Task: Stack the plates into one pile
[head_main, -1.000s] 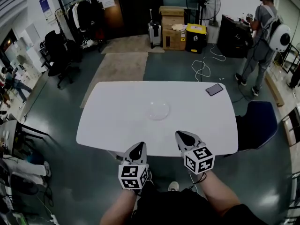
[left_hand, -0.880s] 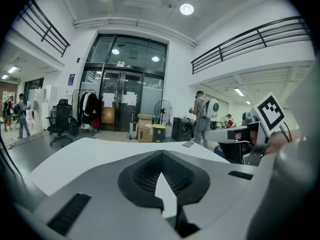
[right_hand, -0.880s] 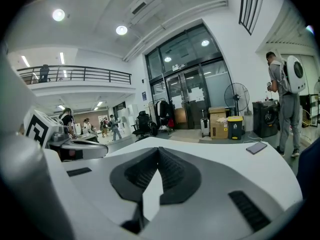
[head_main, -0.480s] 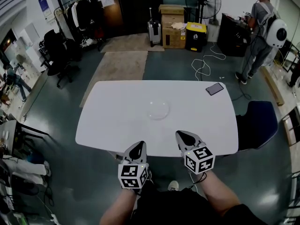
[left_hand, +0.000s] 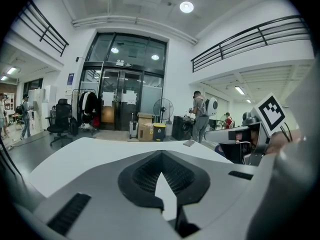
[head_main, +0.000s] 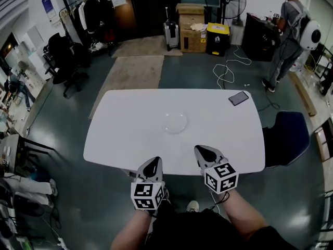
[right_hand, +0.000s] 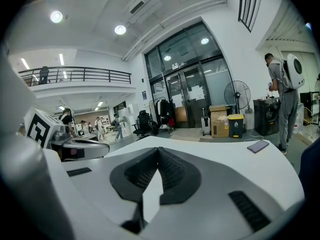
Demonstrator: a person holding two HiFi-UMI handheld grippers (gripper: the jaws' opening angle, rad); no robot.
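Down at six o'clock of the head view, both tools sat side by side, their tips over the near edge of the white table (head_main: 130,134). The left gripper (head_main: 153,163) had its jaws pressed together with nothing between them, and only bare tabletop showed past the tips in its own view. The right gripper (head_main: 203,151), a touch further in at five o'clock, was the same story: jaws together, empty. Both pointed toward twelve o'clock, well apart from the target.

And there they were, the plates (head_main: 176,122), clear and faint, one round shape lying flat near the middle of the table, at twelve o'clock from the gap between the two grippers. How many lay in that shape could not be told.

Out at the table's two o'clock corner lay a dark phone (head_main: 238,98), flat, close to the far edge. A blue chair (head_main: 286,137) sat at the table's three o'clock end.

Beyond the table, a tan rug (head_main: 136,73) spread over the floor at eleven o'clock and a white cable (head_main: 225,75) looped at one o'clock. Further back stood a suitcase (head_main: 170,35), cardboard boxes (head_main: 190,35), a yellow-lidded bin (head_main: 217,39) and a pedestal fan (head_main: 225,0), with a person (head_main: 289,30) wearing a white backpack standing at two o'clock
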